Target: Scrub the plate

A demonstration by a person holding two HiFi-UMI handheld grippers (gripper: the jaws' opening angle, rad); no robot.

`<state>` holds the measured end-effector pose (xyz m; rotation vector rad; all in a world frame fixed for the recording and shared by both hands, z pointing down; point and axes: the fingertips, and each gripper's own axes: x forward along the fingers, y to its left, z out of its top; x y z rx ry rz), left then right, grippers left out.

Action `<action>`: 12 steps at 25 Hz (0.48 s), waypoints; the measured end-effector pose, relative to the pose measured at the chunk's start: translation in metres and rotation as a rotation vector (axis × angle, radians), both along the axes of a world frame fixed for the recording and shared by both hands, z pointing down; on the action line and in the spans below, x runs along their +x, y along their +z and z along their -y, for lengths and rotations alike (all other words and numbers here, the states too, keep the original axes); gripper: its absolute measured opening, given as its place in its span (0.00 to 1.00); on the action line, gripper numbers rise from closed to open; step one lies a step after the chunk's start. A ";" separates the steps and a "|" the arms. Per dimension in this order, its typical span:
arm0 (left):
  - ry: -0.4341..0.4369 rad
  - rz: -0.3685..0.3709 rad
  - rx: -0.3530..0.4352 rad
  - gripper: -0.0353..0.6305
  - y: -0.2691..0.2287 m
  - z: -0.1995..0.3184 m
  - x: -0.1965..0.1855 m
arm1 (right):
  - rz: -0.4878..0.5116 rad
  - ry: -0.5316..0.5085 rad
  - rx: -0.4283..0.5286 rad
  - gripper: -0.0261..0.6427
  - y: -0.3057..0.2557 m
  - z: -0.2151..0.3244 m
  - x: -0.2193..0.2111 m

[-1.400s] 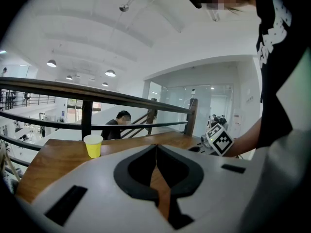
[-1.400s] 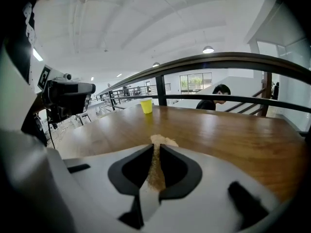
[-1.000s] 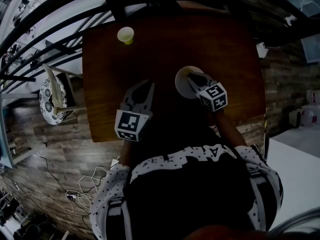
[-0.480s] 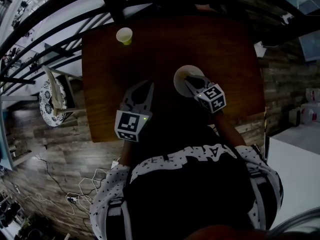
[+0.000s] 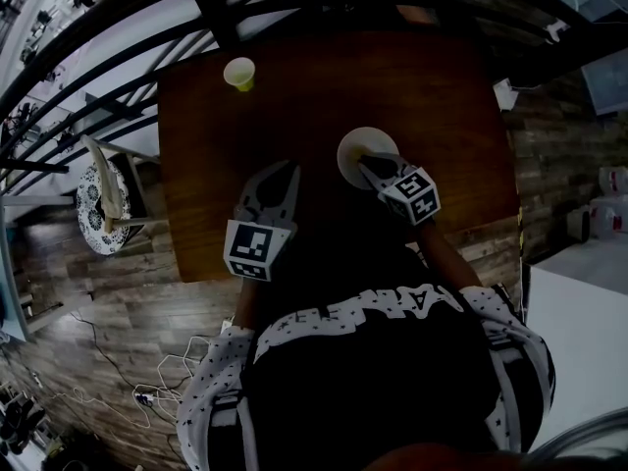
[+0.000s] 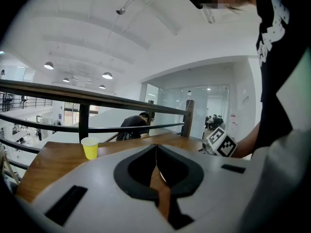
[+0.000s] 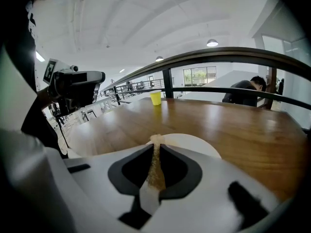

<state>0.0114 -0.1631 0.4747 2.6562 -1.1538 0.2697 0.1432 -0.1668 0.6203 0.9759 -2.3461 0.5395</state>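
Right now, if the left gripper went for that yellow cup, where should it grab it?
The yellow cup stands upright and alone near the table's far left corner, so the fingers should probably straddle its tapered side wall at mid-height, coming in level from the near side.

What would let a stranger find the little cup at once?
Start at the dark wooden table beside the railing. Near its far left corner a small yellow cup stands alone. The only other dish, a flat white plate, lies mid-table; the cup is upright, yellow and much smaller.
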 end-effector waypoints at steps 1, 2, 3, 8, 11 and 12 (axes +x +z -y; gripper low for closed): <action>0.001 -0.001 0.000 0.07 0.000 -0.001 0.000 | 0.001 -0.001 -0.002 0.11 0.000 -0.001 -0.001; 0.002 -0.001 0.000 0.08 0.000 -0.001 -0.001 | 0.000 -0.002 -0.003 0.11 0.000 -0.002 -0.002; 0.004 -0.001 0.001 0.07 -0.001 -0.002 -0.001 | -0.001 -0.004 -0.005 0.11 0.000 -0.004 -0.002; 0.013 -0.001 0.000 0.07 -0.001 -0.006 0.000 | 0.002 -0.006 -0.012 0.11 0.001 -0.012 -0.005; 0.020 -0.002 0.001 0.07 -0.001 -0.008 0.001 | 0.005 -0.007 -0.017 0.11 0.001 -0.016 -0.006; 0.022 -0.003 0.001 0.07 -0.001 -0.009 0.002 | 0.006 -0.005 -0.017 0.11 0.001 -0.018 -0.006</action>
